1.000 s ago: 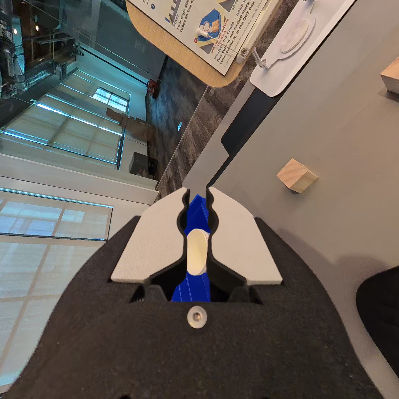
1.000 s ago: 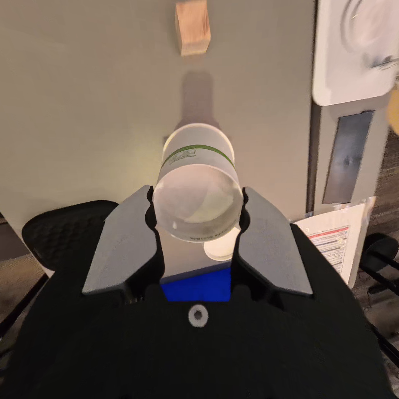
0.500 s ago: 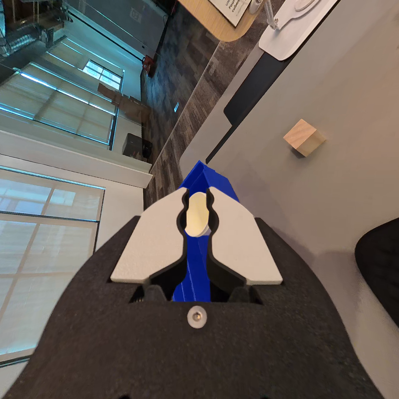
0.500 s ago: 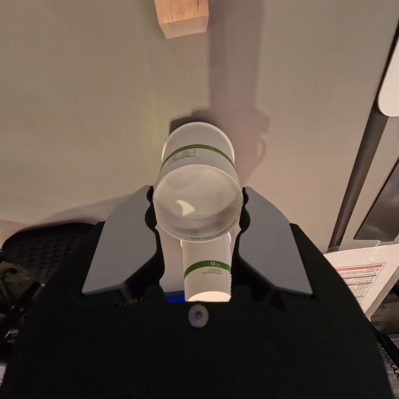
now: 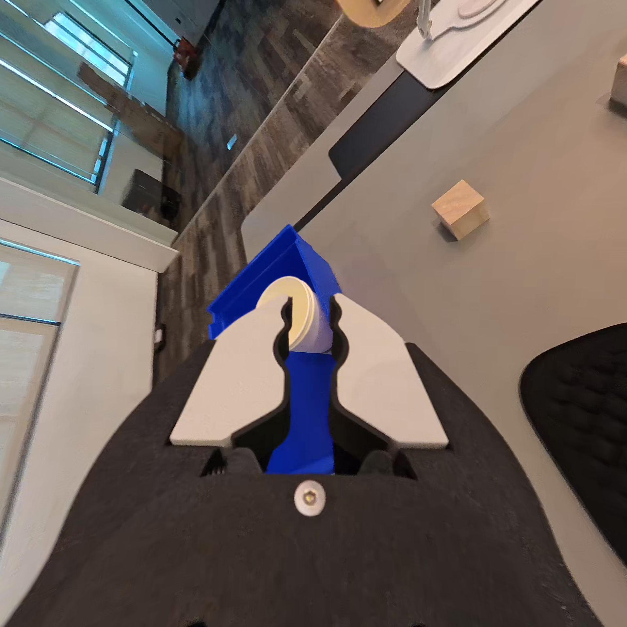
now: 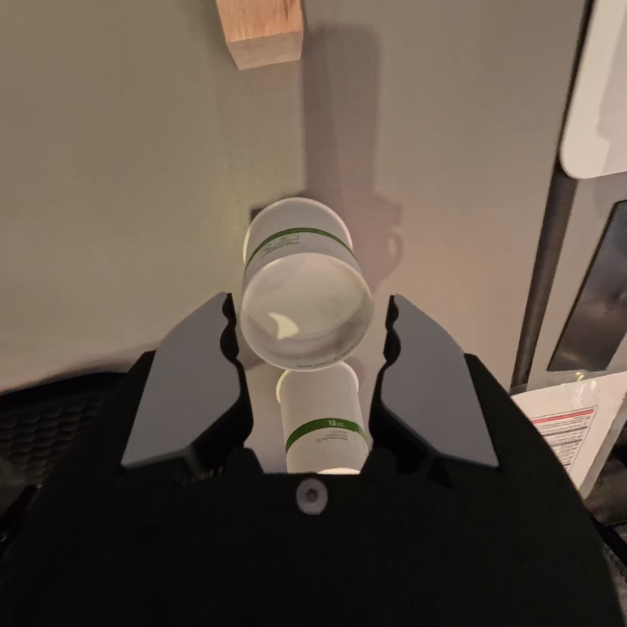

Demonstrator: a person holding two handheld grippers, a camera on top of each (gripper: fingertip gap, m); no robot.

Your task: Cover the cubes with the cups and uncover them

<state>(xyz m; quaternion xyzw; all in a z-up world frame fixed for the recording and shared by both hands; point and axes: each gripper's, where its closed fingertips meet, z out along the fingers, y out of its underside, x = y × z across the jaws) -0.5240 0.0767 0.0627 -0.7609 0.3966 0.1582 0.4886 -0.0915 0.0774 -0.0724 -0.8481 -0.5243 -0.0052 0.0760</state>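
Observation:
In the right wrist view a white paper cup (image 6: 305, 298) with a green band stands mouth down on the grey table (image 6: 118, 169). My right gripper (image 6: 310, 305) is open around it, with a gap at the right finger. A second cup (image 6: 322, 431) shows lower between the fingers. A wooden cube (image 6: 259, 34) lies farther ahead. In the left wrist view my left gripper (image 5: 310, 302) is open by a narrow gap and empty, just short of a white cup (image 5: 305, 319) in a blue box (image 5: 271, 268). One cube (image 5: 459, 210) lies to the right, another at the edge (image 5: 619, 84).
A black mesh chair back is at the table's near edge (image 5: 576, 407) and also shows in the right wrist view (image 6: 51, 407). A white flat stand base (image 5: 458, 51) sits at the far table edge. A laminated sheet (image 6: 570, 431) lies at the right.
My right gripper has opened and let go of the cup, which now rests mouth down on the table. My left gripper has moved closer to the blue box and its jaws have parted slightly.

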